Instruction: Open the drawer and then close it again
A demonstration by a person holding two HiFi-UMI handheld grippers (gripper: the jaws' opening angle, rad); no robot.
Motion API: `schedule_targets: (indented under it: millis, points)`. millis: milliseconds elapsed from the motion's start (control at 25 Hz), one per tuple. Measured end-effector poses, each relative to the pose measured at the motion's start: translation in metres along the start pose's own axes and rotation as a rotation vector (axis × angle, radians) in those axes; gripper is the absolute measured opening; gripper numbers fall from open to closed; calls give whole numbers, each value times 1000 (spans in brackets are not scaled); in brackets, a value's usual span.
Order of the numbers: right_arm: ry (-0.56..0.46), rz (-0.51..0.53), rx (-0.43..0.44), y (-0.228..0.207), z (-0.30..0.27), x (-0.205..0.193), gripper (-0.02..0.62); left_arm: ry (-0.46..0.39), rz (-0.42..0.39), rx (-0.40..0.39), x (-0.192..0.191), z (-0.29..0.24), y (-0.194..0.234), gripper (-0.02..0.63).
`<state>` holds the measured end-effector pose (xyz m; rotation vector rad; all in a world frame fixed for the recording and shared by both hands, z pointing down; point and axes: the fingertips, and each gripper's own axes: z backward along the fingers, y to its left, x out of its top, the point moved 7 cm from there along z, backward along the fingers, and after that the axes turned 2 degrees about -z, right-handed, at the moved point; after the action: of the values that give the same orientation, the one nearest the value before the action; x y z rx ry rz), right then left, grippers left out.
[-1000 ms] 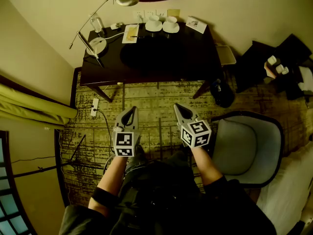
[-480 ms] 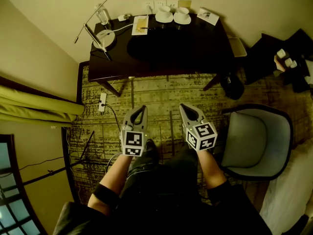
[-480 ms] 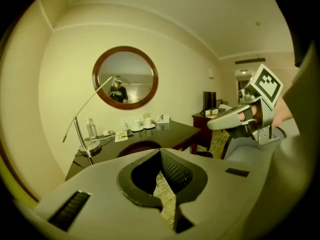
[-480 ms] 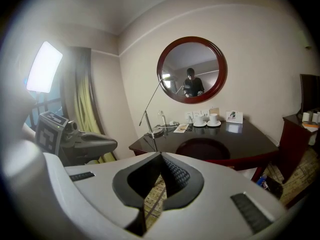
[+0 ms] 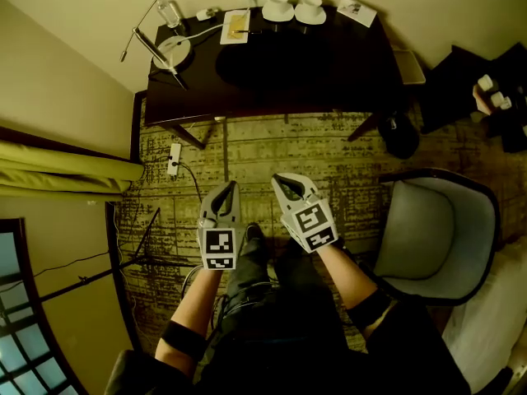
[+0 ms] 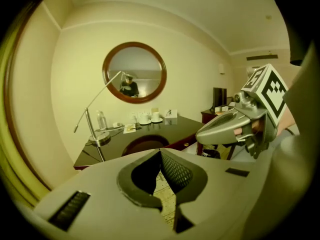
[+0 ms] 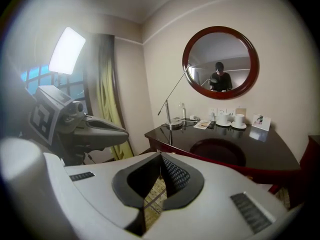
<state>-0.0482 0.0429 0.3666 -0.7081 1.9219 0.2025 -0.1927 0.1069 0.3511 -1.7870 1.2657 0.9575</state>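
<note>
Dark, glossy wood makes up the desk across the top of the head view. The drawer is set in the apron under its near edge, at centre right in the left gripper view.

It is likely a light, stiff wooden box on runners, so it should slide with a straight, level pull and push home the same way. A skewed pull could jam it. The place to hold is what looks like a small brass knob on its front. The knob is smooth and rounded, so the pads may slip unless they pinch it squarely.

The drawer front shows only as a narrow reddish-brown strip, flush with the apron, so it appears shut. Its seams are too small to make out.

From left to right in the head view:
- A desk lamp stands at the desk's left end.
- White cups sit at the upper middle.
- The left gripper is lower down over the patterned carpet. Its jaws are closed together with nothing between them.
- The right gripper is just beside it, likewise closed and empty.
- A grey chair stands at the right.

Both grippers are well apart from the desk, so the drawer is not yet touched.
</note>
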Motion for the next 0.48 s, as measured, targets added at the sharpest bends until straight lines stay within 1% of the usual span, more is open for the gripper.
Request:
schedule_targets:
  millis: [80,120,160,320,480]
  points:
    - [-10,-26,26,3,-10,-5,16,5,1,40,-1,11,-5,8]
    - [-18,-58,35,3,-15,-7,29,7,2,62,-1,17,-6,8]
    - [-28,-101,42,3,-22,-8,29,7,8,86,-1,24,-6,8]
    - [-70,-349,55,-3,-59,-22,36,6,31,168,-8,47,0,8]
    - [-82,-577,59,-4,-108,-36,63,15,33,198,-23,56,14,8]
